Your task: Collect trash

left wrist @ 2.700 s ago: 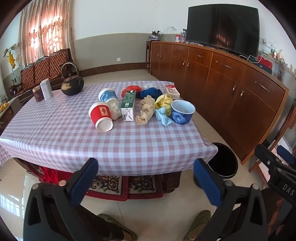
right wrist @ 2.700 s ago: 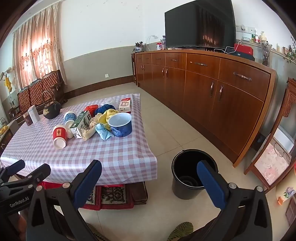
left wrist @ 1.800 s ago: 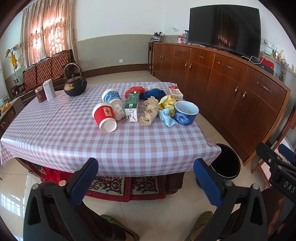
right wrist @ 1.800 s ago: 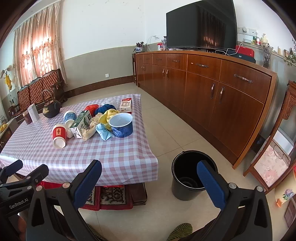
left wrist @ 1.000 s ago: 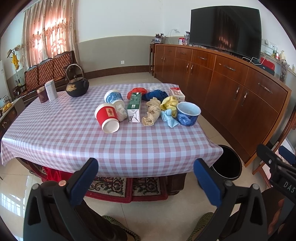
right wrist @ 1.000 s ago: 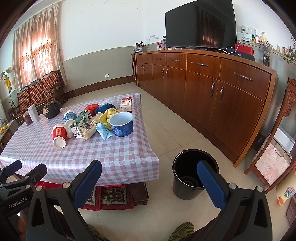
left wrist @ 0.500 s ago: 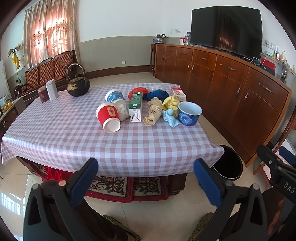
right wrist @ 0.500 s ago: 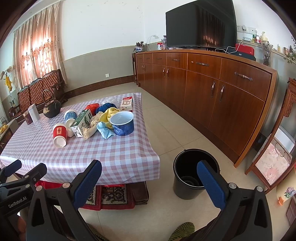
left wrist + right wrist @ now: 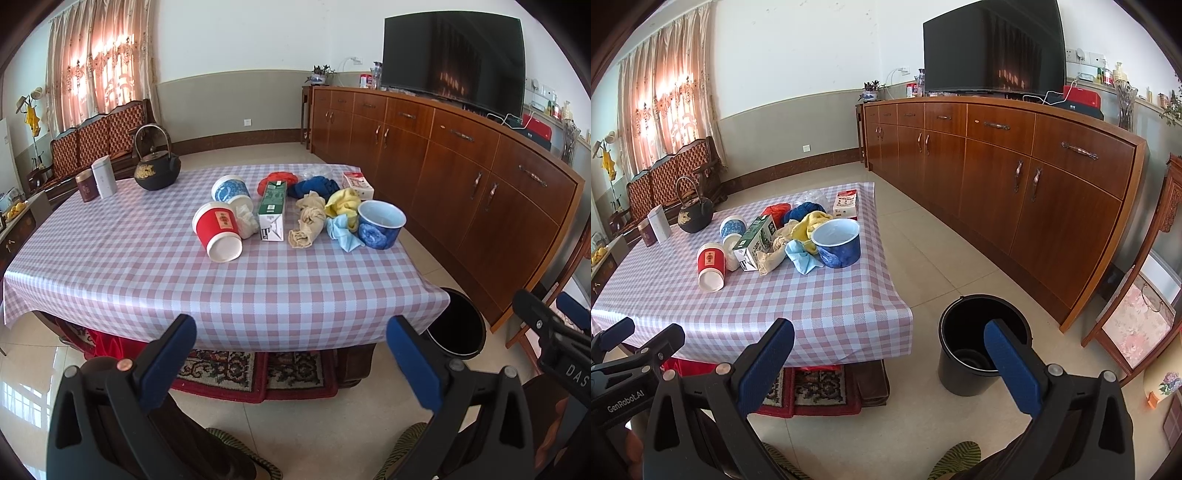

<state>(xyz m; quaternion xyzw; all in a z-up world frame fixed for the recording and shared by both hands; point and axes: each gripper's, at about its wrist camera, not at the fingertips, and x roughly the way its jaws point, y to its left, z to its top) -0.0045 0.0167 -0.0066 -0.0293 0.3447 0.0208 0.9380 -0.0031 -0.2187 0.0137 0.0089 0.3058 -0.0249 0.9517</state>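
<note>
Trash lies in a cluster on the checked tablecloth [image 9: 147, 273]: a red paper cup [image 9: 218, 230] on its side, a blue paper cup [image 9: 231, 190], a green carton [image 9: 272, 210], a beige crumpled rag [image 9: 308, 219], yellow and light-blue wrappers [image 9: 343, 210], a blue bowl [image 9: 380, 223] and a small red-white box [image 9: 357, 183]. A black bin [image 9: 984, 343] stands on the floor right of the table. My left gripper [image 9: 291, 350] and right gripper [image 9: 888, 356] are both open and empty, well short of the table.
A black kettle [image 9: 155, 166] and two tins [image 9: 96, 182] stand at the table's far left. A long wooden sideboard [image 9: 1015, 173] with a TV [image 9: 993, 51] runs along the right. A rug [image 9: 255, 373] lies under the table. A sofa [image 9: 99, 136] is at the back left.
Both grippers have drifted slightly toward the table; the table sits a little closer in view. Jaws stay open.
</note>
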